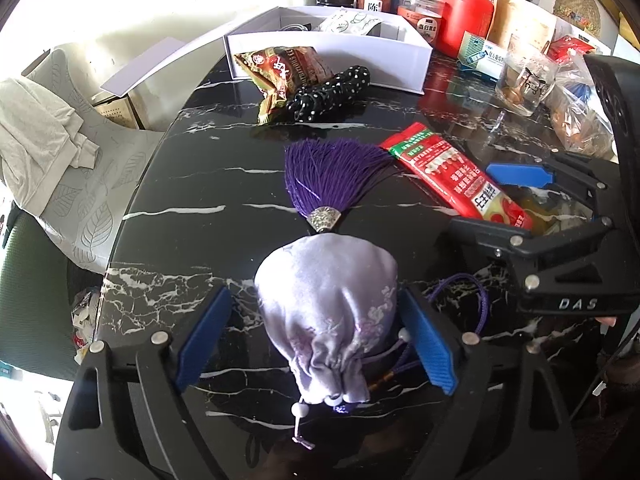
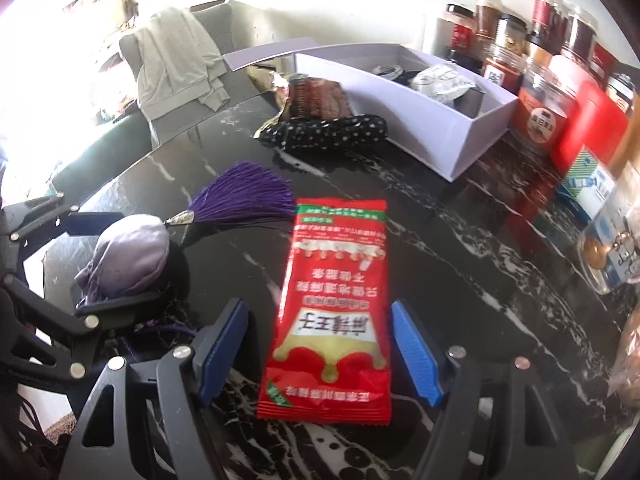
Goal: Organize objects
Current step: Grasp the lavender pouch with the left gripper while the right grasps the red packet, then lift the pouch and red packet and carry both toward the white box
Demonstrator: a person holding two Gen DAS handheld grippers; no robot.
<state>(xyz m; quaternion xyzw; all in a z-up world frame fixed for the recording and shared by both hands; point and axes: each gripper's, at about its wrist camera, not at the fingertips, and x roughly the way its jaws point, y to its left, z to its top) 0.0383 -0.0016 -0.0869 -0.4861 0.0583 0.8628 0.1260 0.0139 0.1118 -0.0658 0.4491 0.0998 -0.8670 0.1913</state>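
Lilac satin sachet (image 1: 326, 312): lies on the black marble table (image 1: 192, 184), purple tassel (image 1: 332, 176) fanned toward the box; sits between the blue pads of the left gripper (image 1: 316, 344), jaws spread, gaps on both sides.

Red sauce packet (image 2: 334, 312): flat on the table just beside the tassel, between the parted pads of the right gripper (image 2: 320, 350), untouched.

White open box (image 1: 332, 46): beyond, holding a pale packet; a brown snack bag (image 1: 276, 70) and a polka-dot cloth (image 1: 328, 92) lie against its front wall.

Left view alone shows the sachet's drawstring beads; right view alone shows the packet's full length.
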